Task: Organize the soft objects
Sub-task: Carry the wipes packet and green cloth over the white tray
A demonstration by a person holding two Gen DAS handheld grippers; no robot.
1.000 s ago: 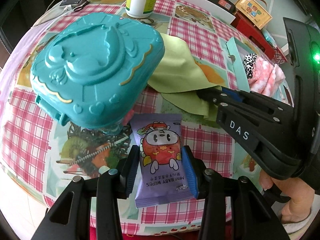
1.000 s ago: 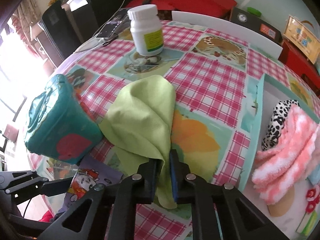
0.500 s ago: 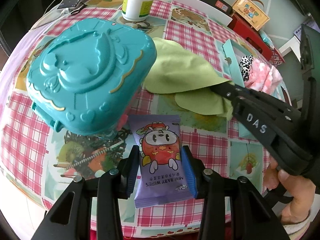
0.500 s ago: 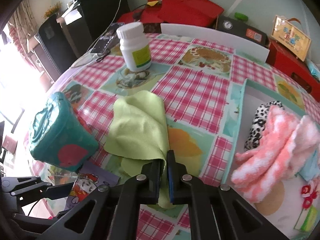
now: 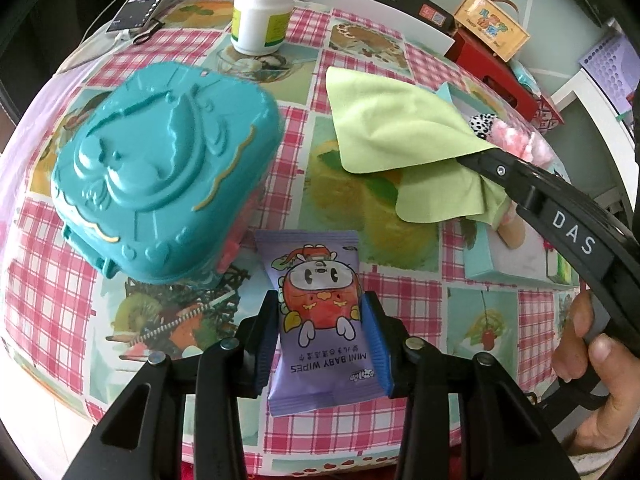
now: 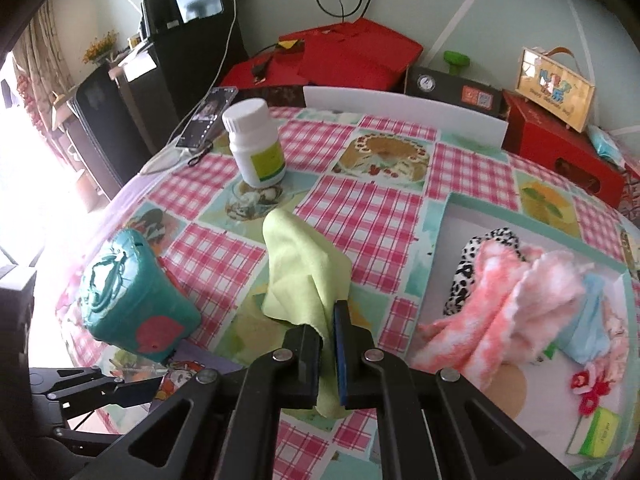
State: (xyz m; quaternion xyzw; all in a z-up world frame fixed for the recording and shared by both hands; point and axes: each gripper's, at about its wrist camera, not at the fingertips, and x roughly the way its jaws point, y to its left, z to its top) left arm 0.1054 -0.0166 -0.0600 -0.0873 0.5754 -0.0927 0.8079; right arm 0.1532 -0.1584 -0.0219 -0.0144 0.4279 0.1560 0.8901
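The right hand-held gripper (image 6: 328,344) stands pressed together on a corner of the thin lime-green microfibre cloth (image 6: 304,276), which a second ago lay draped on the desk (image 6: 380,208) and has since been drawn up and across toward the shallow teal-rimmed white tray (image 6: 472,204); in the left wrist view its near edge (image 5: 404,148) now hangs in front of the tray's left rim. Judgement: the cloth is in transit to the tray, and that step is close to completion, with only the release outstanding. The left hand-held gripper (image 5: 320,340) has not shifted; its blue pads pinch the sides of the purple foil packet of mini baby wipes (image 5: 320,312), whose far end rests on the desk, so this second soft item has not yet been lifted. The tray already contains a fluffy pink-and-white towel (image 6: 508,296), a black-and-white spotted fabric piece (image 6: 476,264) and a pale blue cloth (image 6: 588,320), leaving limited bare floor. Nearby, a moulded teal plastic case (image 5: 160,172) lies just beside the packet's far end, and a white pill bottle with a yellow-green label (image 6: 256,144) stands well clear toward the far edge. Neither appears to obstruct the path to the tray; the tray's raised rim is the one edge the cloth must clear.
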